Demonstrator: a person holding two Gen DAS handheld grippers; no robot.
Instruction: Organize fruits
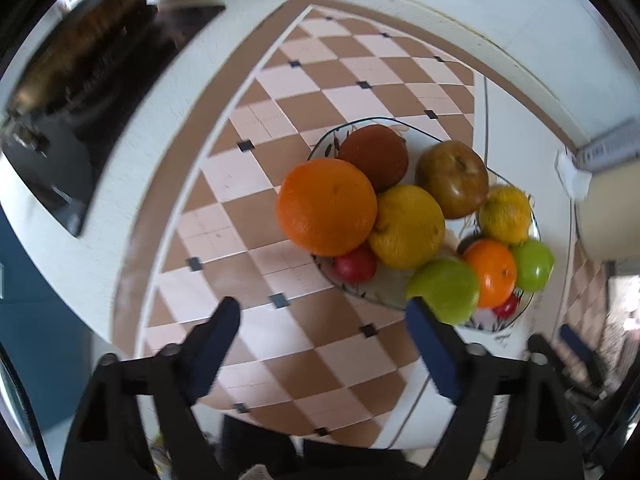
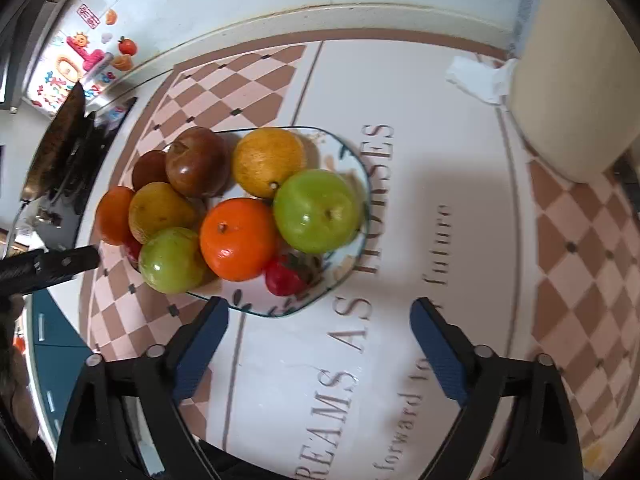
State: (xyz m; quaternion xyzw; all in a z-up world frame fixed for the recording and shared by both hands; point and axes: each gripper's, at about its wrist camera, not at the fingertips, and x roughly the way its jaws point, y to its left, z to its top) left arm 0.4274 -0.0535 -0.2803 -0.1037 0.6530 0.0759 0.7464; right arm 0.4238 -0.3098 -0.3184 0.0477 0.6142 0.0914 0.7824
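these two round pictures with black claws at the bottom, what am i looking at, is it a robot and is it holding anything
No robot arm here: a person holds a two-finger gripper in each hand, and each carries a fisheye camera looking along its fingers, hence the round, bent pictures. One picture is from the left gripper, the other from the right gripper. The black claws with blue pads are those fingers. Both are open and hold nothing.

On the checkered tablecloth stands a glass plate piled with fruit: a large orange, a smaller orange, two green apples, brownish-red apples, yellow fruit and small red ones. The left gripper also shows at the left edge of the right view.
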